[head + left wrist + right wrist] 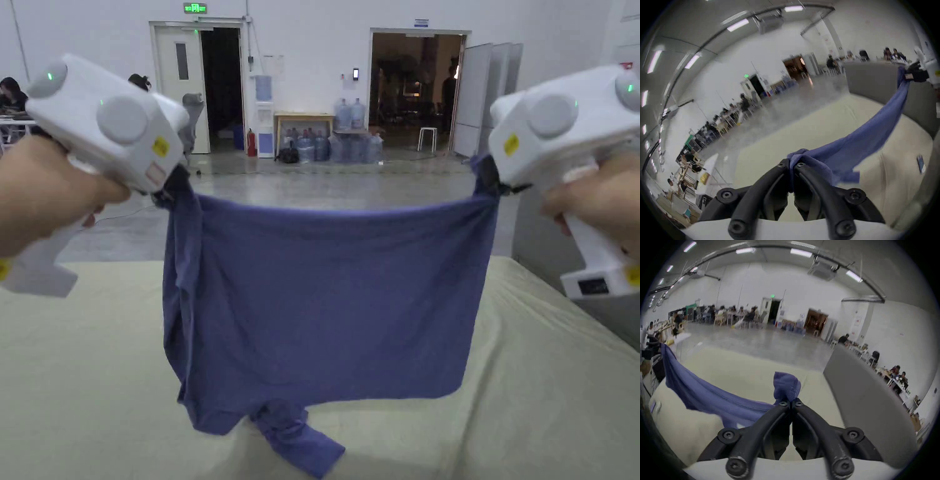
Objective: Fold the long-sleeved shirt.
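Holding the blue long-sleeved shirt point(325, 300) up by two corners of one edge, I take this to be the spreading step, before any fold is made: the cloth hangs as a broad panel between my hands, stretched fairly level along the top, above the cream-covered table point(94, 375). Its lower end is bunched, and a sleeve point(294, 434) trails down onto the table cover.

On the left, my left gripper point(791, 165) is clenched on a gathered corner of the shirt; in the left gripper view the fabric runs down between the two black jaws, which stand nearly together with the cloth pinched between them. More cloth is bundled on this side, hanging as a thick vertical roll below the grip.

On the right, my right gripper point(790, 403) is likewise clamped, jaws pressed close, with a small tuft of the hem poking out above the tips and the panel running off toward my other hand.

Next, I judge, I should lower both hands together and draw the shirt toward me so that it lands flat, keeping the top edge taut. The bunched sleeve will likely need smoothing out first.
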`<act>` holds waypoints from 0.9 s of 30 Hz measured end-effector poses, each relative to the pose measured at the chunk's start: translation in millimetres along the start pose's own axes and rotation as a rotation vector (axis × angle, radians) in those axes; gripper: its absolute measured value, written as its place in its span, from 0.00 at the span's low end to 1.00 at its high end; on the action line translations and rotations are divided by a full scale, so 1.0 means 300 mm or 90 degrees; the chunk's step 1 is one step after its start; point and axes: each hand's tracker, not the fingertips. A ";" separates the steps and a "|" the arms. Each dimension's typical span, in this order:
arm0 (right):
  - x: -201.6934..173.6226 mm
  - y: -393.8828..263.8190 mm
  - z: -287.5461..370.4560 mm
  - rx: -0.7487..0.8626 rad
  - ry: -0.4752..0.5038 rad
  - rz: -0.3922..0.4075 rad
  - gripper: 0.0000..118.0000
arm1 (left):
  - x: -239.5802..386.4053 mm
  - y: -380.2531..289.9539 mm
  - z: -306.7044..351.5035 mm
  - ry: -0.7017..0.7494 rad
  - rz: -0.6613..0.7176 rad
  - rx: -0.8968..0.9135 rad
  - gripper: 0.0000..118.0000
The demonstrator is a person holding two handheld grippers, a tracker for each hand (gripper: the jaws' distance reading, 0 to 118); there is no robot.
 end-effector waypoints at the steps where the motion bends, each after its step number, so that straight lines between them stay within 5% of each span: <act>1: -0.006 -0.085 -0.055 -0.030 0.015 -0.005 0.00 | 0.050 -0.083 -0.036 -0.024 -0.014 -0.019 0.00; 8: -0.079 -0.668 -0.067 -0.147 0.082 0.002 0.00 | 0.300 -0.570 -0.060 -0.103 -0.093 -0.092 0.00; 13: -0.104 -0.991 0.133 -0.198 0.132 -0.016 0.00 | 0.376 -0.840 0.090 -0.178 -0.034 -0.121 0.00; 22: -0.181 -1.441 0.359 -0.280 0.142 0.050 0.00 | 0.520 -1.205 0.339 -0.259 -0.050 -0.199 0.00; 27: -0.201 -1.574 0.380 -0.329 0.166 0.026 0.00 | 0.563 -1.347 0.382 -0.293 -0.055 -0.239 0.00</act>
